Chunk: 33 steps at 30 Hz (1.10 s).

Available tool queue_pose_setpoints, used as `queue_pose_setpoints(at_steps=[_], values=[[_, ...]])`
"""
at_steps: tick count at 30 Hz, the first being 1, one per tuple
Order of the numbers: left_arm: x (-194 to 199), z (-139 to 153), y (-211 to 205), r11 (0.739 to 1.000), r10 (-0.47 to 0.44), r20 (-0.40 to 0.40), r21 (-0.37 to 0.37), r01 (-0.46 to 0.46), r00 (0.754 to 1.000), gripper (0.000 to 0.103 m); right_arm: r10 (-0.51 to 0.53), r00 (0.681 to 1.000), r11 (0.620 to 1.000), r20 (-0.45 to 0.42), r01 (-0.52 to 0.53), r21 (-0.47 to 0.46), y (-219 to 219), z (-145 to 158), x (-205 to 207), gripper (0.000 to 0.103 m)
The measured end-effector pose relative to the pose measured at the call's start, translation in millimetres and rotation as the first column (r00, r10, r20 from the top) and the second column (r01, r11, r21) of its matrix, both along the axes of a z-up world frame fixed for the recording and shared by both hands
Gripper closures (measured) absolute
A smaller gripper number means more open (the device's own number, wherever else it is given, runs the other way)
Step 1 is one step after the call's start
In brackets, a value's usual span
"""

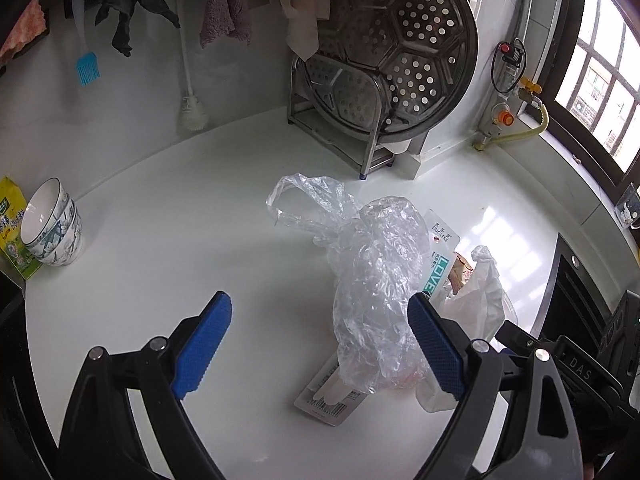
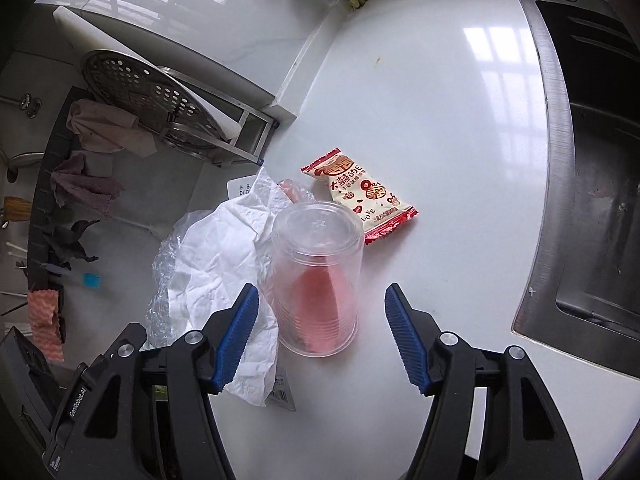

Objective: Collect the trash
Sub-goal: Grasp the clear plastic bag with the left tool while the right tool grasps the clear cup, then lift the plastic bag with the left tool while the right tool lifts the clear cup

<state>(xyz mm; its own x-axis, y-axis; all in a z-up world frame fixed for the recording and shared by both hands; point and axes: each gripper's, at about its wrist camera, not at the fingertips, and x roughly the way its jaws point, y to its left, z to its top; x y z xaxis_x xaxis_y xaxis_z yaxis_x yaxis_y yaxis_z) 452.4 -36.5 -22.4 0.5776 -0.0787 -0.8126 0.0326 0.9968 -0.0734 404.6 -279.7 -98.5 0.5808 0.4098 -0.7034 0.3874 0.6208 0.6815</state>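
Note:
A crumpled clear plastic bag (image 1: pixel 372 264) lies on the white counter, over a flat card package (image 1: pixel 332 396). A white plastic bag (image 1: pixel 480 300) lies to its right. My left gripper (image 1: pixel 320 344) is open, its jaws either side of the clear bag's near end. In the right wrist view a clear plastic cup (image 2: pixel 316 280) stands upside down beside the white bag (image 2: pixel 224 264), with a red-and-white snack wrapper (image 2: pixel 360 200) behind it. My right gripper (image 2: pixel 322 340) is open, its jaws either side of the cup's base, not touching it.
A steel rack with a perforated steamer tray (image 1: pixel 392 52) stands at the back. Stacked bowls (image 1: pixel 52 224) and a yellow packet (image 1: pixel 12 228) sit at the left. A sink (image 2: pixel 600 184) lies to the right. Cloths and a blue brush (image 1: pixel 86 66) hang on the wall.

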Motion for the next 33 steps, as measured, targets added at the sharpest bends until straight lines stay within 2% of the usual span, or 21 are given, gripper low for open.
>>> queue_pose_setpoints(at_steps=[12, 16, 18, 19, 20, 22, 24, 25, 27, 30, 33], values=[[15, -19, -13, 1.000, -0.026, -0.035, 0.008, 0.026, 0.999, 0.015, 0.002, 1.000, 1.000, -0.004, -0.002, 0.023, 1, -10, 23, 0.039], [24, -28, -16, 0.999, -0.035, -0.052, 0.005, 0.035, 0.998, 0.015, 0.012, 1.000, 1.000, 0.022, -0.012, 0.008, 3, -8, 25, 0.040], [27, -31, -18, 0.999, -0.036, -0.052, -0.001, 0.036, 0.998, 0.015, 0.026, 0.999, 1.000, 0.037, -0.026, -0.005, 5, -4, 25, 0.043], [29, -32, -19, 0.999, -0.038, -0.053, -0.008, 0.038, 0.998, 0.015, 0.032, 0.999, 0.999, 0.040, -0.031, -0.012, 5, -3, 26, 0.050], [30, -33, -19, 0.999, -0.040, -0.055, -0.013, 0.039, 0.998, 0.019, 0.039, 0.998, 0.999, 0.041, -0.039, -0.011, 5, -3, 26, 0.054], [34, -37, -22, 0.999, -0.047, -0.069, -0.012, 0.046, 0.997, 0.033, 0.039, 0.998, 0.999, 0.042, -0.039, -0.007, 3, -3, 26, 0.055], [37, -39, -23, 0.998, -0.054, -0.087, -0.015, 0.053, 0.995, 0.052, 0.039, 0.998, 0.999, 0.045, -0.039, -0.008, 1, -3, 25, 0.056], [38, -39, -24, 0.998, -0.057, -0.090, -0.023, 0.055, 0.994, 0.056, 0.040, 0.998, 0.999, 0.049, -0.039, -0.010, -1, -2, 24, 0.057], [39, -37, -23, 0.998, -0.062, -0.092, -0.037, 0.059, 0.994, 0.071, 0.038, 0.998, 0.999, 0.055, -0.038, -0.018, -4, 0, 23, 0.058], [38, -32, -23, 0.997, -0.064, -0.081, -0.042, 0.061, 0.995, 0.082, 0.032, 0.997, 0.999, 0.067, -0.030, -0.031, -10, 3, 20, 0.058], [36, -22, -21, 0.997, -0.066, -0.066, -0.053, 0.062, 0.996, 0.088, 0.027, 0.996, 0.999, 0.080, -0.025, -0.037, -16, 8, 18, 0.058]])
